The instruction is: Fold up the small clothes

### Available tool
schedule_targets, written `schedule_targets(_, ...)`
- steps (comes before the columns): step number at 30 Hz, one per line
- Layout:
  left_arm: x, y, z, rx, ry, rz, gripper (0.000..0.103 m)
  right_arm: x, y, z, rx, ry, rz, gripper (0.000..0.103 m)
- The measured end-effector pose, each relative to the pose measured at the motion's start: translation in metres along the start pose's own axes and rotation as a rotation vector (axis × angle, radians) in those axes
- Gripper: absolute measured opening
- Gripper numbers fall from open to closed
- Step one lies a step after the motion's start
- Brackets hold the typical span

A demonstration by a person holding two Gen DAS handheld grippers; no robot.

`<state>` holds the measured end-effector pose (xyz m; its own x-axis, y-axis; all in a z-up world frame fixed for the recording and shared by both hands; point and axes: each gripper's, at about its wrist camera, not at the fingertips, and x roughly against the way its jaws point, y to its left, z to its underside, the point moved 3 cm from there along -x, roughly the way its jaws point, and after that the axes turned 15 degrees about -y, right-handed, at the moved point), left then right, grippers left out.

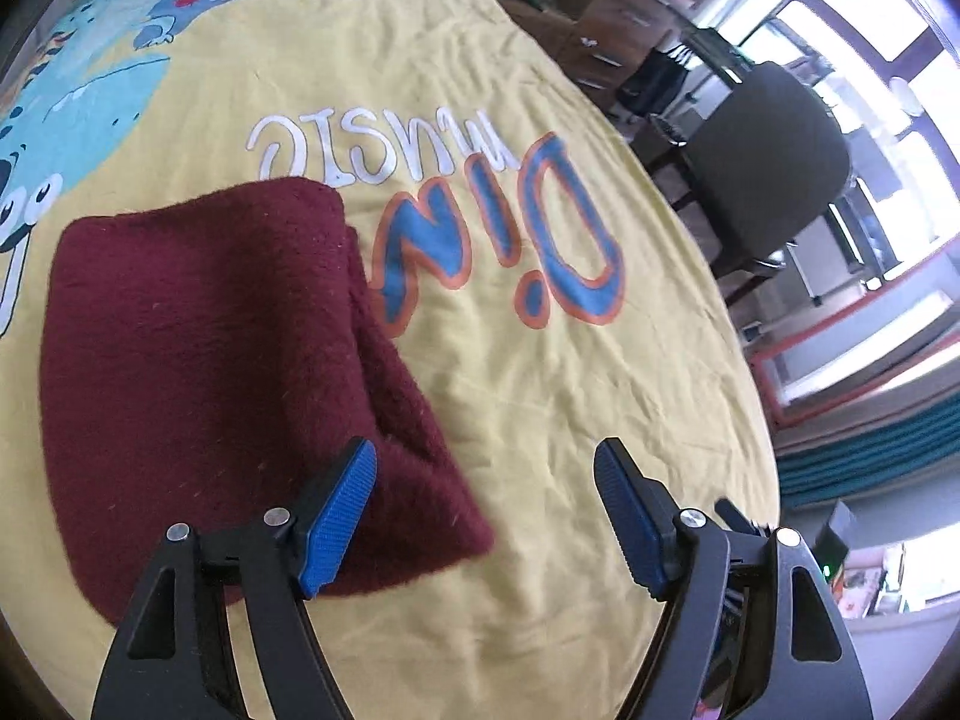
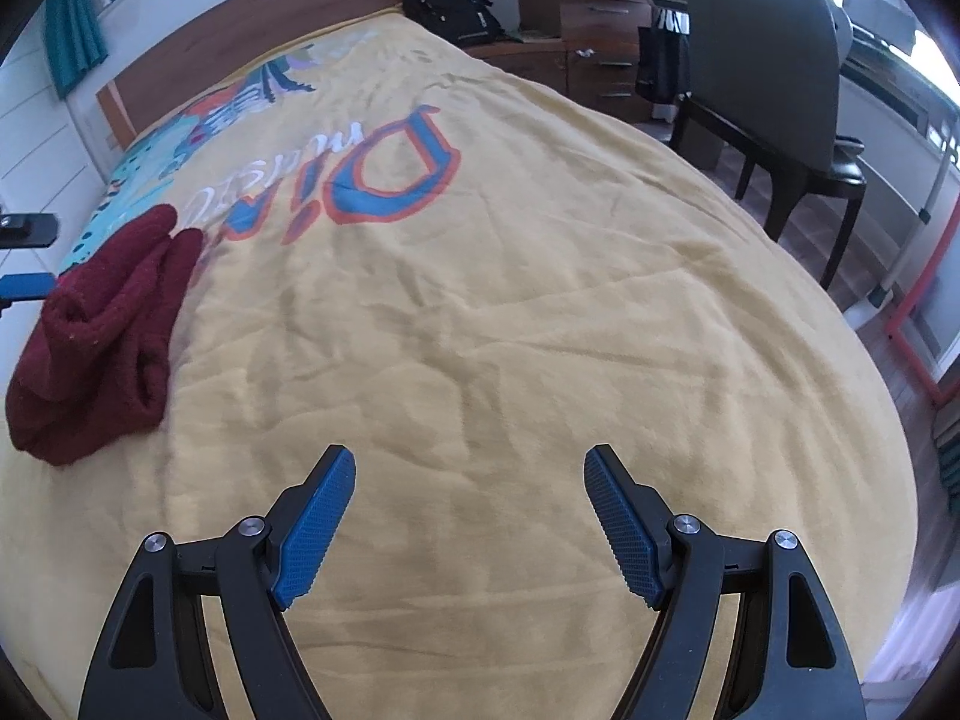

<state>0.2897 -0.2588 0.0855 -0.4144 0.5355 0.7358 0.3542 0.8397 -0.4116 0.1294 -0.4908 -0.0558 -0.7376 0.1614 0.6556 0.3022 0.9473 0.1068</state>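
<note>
A dark red fleece garment [image 1: 204,360] lies folded into a thick bundle on the yellow bedspread [image 1: 540,396]. My left gripper [image 1: 486,462] is open and empty, just above the garment's near right corner, its left finger over the fabric. In the right wrist view the same garment [image 2: 102,336] lies at the far left, its layered folds showing. My right gripper [image 2: 468,468] is open and empty over bare bedspread [image 2: 480,312], well to the right of the garment. The left gripper's blue tip [image 2: 24,287] shows at the left edge there.
The bedspread carries a blue and orange print [image 1: 498,240] beyond the garment. A dark chair [image 2: 774,78], a wooden drawer unit [image 2: 594,30] and a black backpack [image 2: 450,6] stand beside the bed. A wooden headboard [image 2: 252,30] is at the far end.
</note>
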Motion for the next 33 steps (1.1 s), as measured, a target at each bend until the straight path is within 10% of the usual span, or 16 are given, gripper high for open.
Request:
schedule_targets(13, 0.078, 0.104, 0.004, -0.028, -0.072, -0.128, 0.07, 0.024, 0.069, -0.03, 0.083, -0.038, -0.061, 0.08)
schedule_targets(33, 0.098, 0.174, 0.021, -0.134, -0.147, -0.097, 0.069, -0.028, 0.337, -0.07, 0.261, -0.011, -0.511, 0.08)
